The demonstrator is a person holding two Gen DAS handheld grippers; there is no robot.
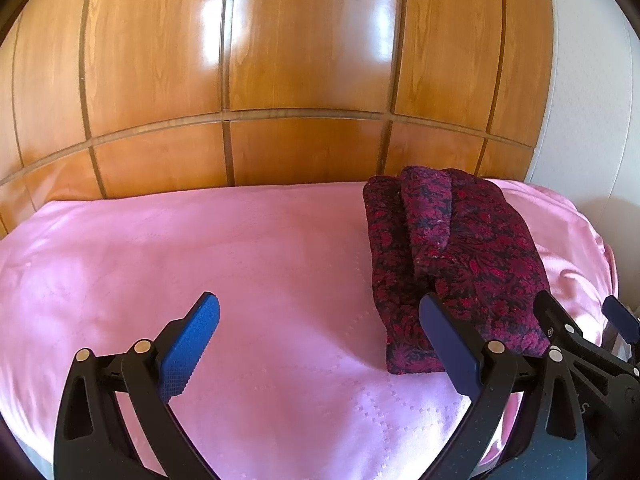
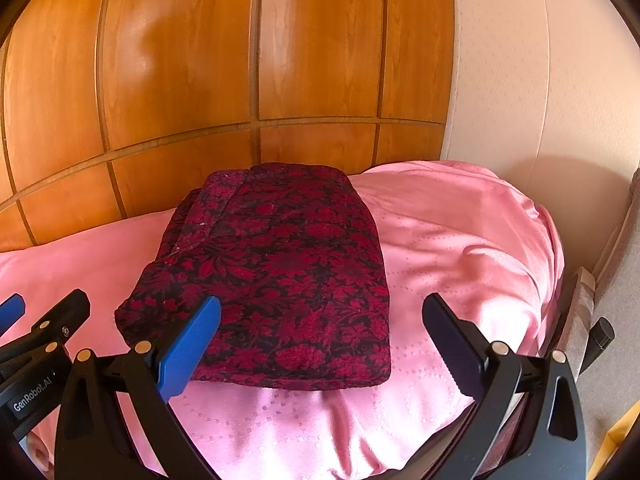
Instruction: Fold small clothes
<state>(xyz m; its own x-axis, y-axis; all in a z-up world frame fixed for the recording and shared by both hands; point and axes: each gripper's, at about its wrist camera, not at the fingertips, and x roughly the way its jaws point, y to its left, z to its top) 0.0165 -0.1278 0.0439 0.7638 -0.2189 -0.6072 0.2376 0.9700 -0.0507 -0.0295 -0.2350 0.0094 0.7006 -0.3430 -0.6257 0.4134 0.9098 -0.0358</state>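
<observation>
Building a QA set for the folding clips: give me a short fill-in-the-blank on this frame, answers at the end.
1. The folded red-and-black floral garment lies on a ____ bedspread.
2. Both the left gripper and the right gripper are ____ and hold nothing.
3. Behind the bed stands a panelled ____ wardrobe.
4. In the left wrist view the garment lies to the ____ of the left gripper.

Answers: pink; open; wooden; right
</observation>
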